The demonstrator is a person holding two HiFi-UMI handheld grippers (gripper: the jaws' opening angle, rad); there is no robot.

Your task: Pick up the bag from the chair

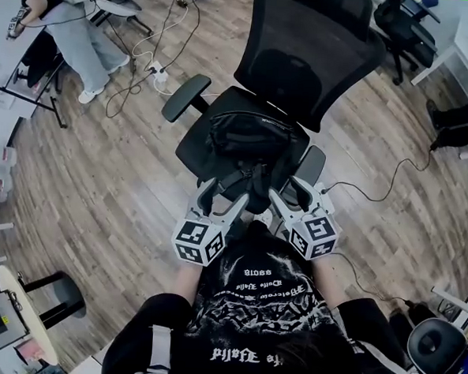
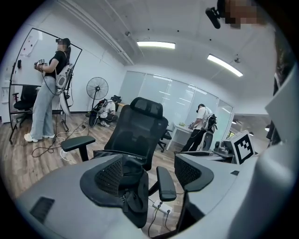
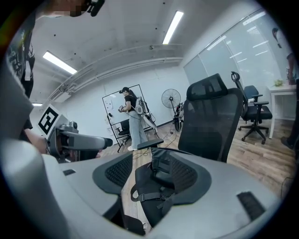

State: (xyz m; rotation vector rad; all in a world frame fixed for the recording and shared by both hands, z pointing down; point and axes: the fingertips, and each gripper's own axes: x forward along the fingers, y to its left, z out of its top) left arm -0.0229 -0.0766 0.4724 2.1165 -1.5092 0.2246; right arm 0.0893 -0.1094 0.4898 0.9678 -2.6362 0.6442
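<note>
Black bag (image 1: 249, 134) lies on the chair (image 1: 310, 45) seat, straps hanging off the front edge toward you. Your L tool (image 1: 224, 199) and R tool (image 1: 293, 195) sit side by side just in front of the seat, both aimed at the bag. L tool: jaws spread wide, nothing pinched, bag seen in the gap beyond the tips. R tool: same, spread and empty, bag + strap in the gap. Cables (image 1: 147, 58) on wood floor behind the chair.
</note>
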